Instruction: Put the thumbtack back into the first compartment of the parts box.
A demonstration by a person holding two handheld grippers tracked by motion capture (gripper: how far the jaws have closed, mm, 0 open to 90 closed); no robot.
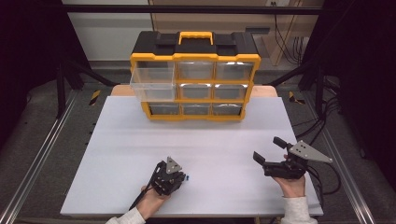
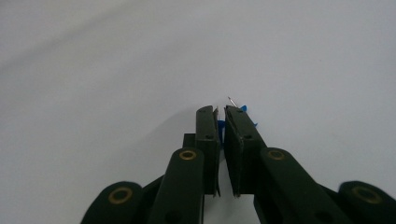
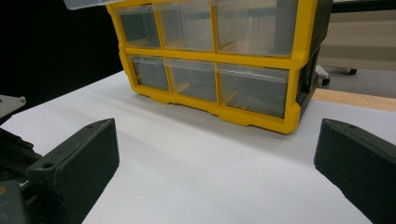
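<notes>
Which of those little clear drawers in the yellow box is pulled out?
The top-left drawer of the yellow organizer box. It juts forward, past the yellow frame, toward the person, while the other drawers sit flush in their slots.

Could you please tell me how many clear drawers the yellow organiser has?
9: three rows of three in the organiser. The top-left drawer is pulled out; the other eight sit closed.

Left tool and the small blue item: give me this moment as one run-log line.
left tool: shut on small blue item, on white table | right tool: open, empty | top-left drawer: pulled out
</notes>
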